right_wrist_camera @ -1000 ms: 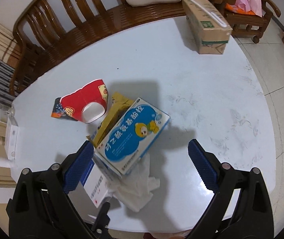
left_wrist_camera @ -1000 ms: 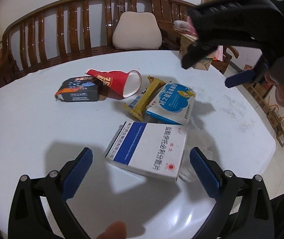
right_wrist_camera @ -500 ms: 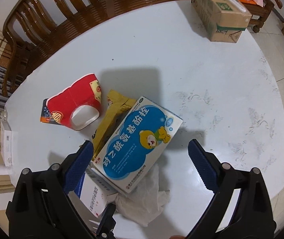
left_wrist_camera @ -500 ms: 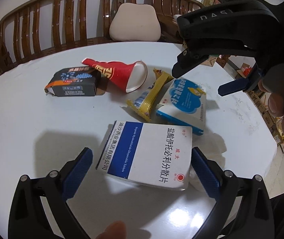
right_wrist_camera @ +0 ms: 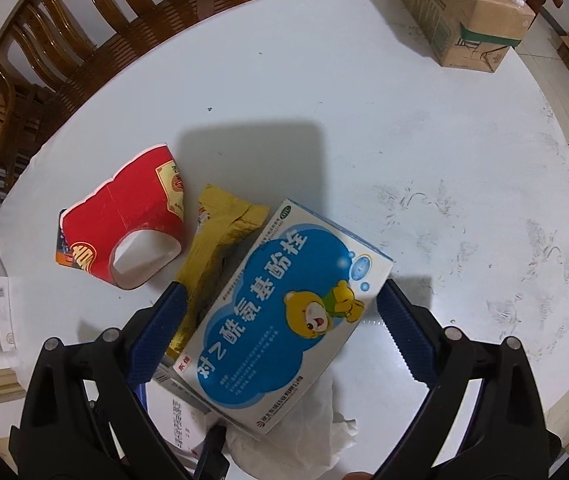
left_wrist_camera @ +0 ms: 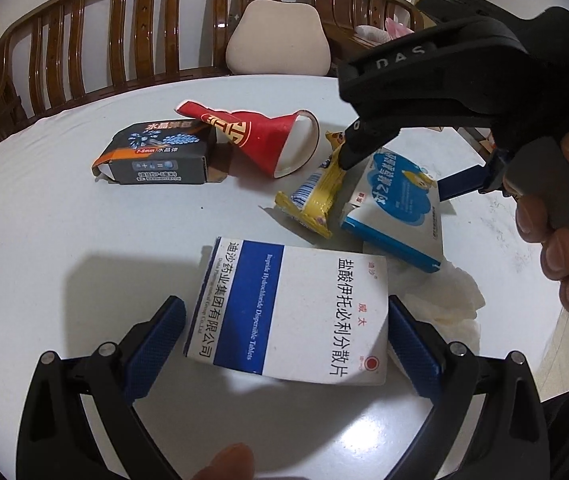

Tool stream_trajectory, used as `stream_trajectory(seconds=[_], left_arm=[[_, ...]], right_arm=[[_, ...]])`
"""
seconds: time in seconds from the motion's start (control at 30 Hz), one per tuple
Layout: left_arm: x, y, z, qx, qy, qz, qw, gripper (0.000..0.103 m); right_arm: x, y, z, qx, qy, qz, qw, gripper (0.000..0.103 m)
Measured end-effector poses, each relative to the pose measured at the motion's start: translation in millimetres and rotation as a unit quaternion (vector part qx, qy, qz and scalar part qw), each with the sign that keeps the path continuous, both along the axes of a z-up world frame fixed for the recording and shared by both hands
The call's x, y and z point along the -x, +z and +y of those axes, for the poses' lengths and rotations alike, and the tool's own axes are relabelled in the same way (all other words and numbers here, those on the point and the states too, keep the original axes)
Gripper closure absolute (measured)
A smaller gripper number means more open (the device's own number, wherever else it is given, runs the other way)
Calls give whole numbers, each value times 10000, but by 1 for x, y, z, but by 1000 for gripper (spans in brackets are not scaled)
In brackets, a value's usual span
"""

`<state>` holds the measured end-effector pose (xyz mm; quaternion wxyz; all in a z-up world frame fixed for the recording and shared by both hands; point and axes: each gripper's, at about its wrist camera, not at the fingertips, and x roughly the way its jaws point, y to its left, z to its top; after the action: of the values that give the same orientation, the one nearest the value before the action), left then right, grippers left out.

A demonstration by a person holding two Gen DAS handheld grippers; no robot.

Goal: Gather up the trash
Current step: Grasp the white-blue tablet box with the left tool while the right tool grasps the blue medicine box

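Trash lies on a white round table (left_wrist_camera: 44,240). My left gripper (left_wrist_camera: 284,340) is open, its pads either side of a white and blue medicine box (left_wrist_camera: 292,312). My right gripper (right_wrist_camera: 280,332) is open around a light blue box with a bear picture (right_wrist_camera: 284,312), which also shows in the left wrist view (left_wrist_camera: 396,212). A yellow wrapper (left_wrist_camera: 316,196), a crushed red paper cup (left_wrist_camera: 268,140) and a dark small box (left_wrist_camera: 160,152) lie further back. A crumpled white tissue (left_wrist_camera: 444,304) lies under the boxes.
A brown cardboard carton (right_wrist_camera: 464,12) stands at the table's far right edge. A wooden bench (left_wrist_camera: 124,40) with a beige cushion (left_wrist_camera: 276,40) curves behind the table. The floor drops off to the right of the table.
Both grippers have moved forward and down. The white and blue box now sits between the left pads, and the bear box between the right pads. Both stay open.
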<state>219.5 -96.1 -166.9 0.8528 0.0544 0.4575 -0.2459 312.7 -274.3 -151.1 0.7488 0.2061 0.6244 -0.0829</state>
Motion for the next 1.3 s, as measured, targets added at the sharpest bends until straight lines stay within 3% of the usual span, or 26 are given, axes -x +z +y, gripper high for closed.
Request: stream_trajectory(seconds=[0.13, 0.2, 0.4, 0.6, 1.3], left_arm=[[3, -1, 2, 44, 60, -3, 10000, 8], [3, -1, 2, 60, 72, -11, 10000, 8], [4, 0, 4, -21, 155, -86, 9998, 16], [4, 0, 12, 68, 243, -38, 9997, 16], [15, 17, 17, -99, 452, -296, 9985, 17]], right_arm=[[3, 0, -1, 17, -19, -13, 10000, 11], [5, -2, 0, 8, -24, -9, 10000, 19], [16, -1, -5, 43, -29, -50, 10000, 26], [23, 2, -12, 85, 51, -110, 9999, 34], [33, 22, -12, 374, 244, -396, 9982, 41]])
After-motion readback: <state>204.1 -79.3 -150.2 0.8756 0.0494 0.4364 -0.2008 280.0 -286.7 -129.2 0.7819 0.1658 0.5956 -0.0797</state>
